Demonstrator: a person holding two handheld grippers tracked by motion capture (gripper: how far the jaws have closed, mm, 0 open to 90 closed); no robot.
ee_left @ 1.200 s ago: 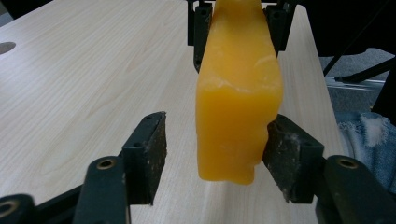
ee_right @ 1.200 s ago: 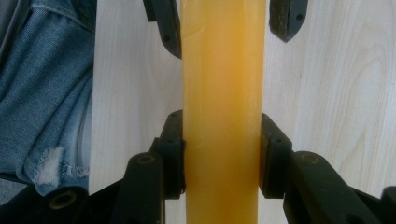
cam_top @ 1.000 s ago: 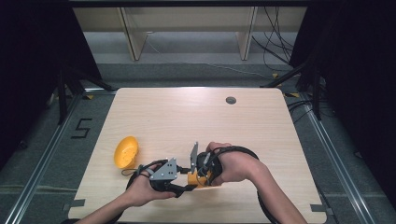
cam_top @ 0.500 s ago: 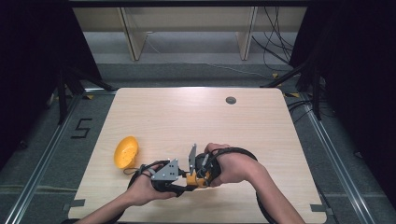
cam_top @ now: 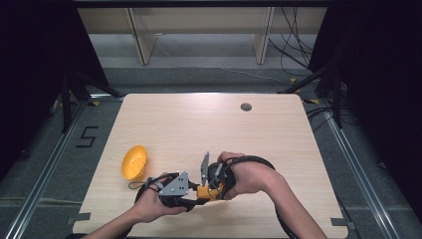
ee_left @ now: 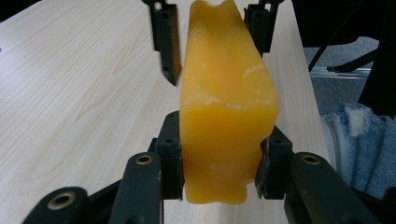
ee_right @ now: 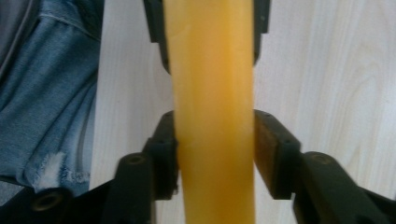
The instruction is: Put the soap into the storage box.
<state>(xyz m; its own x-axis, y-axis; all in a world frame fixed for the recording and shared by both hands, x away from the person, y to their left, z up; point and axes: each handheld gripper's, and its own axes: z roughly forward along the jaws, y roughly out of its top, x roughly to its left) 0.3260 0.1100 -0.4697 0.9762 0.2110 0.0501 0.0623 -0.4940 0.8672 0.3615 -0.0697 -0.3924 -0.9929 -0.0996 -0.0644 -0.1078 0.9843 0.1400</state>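
Observation:
A waxy yellow-orange block is held above the near part of the wooden table, between both grippers. My left gripper comes in from the left and my right gripper from the right, nose to nose. In the left gripper view the block stands upright, clamped by my left gripper. The other gripper's jaws flank its far end, one a little off the surface. In the right gripper view my right gripper presses both sides of the block.
A yellow bowl-shaped piece lies on the table left of the hands. A round grommet hole sits at the far right. The table's near edge is just below the grippers, and the person's jeans show beyond it.
Both hands and the block have drifted slightly to the left. The grips look the same.

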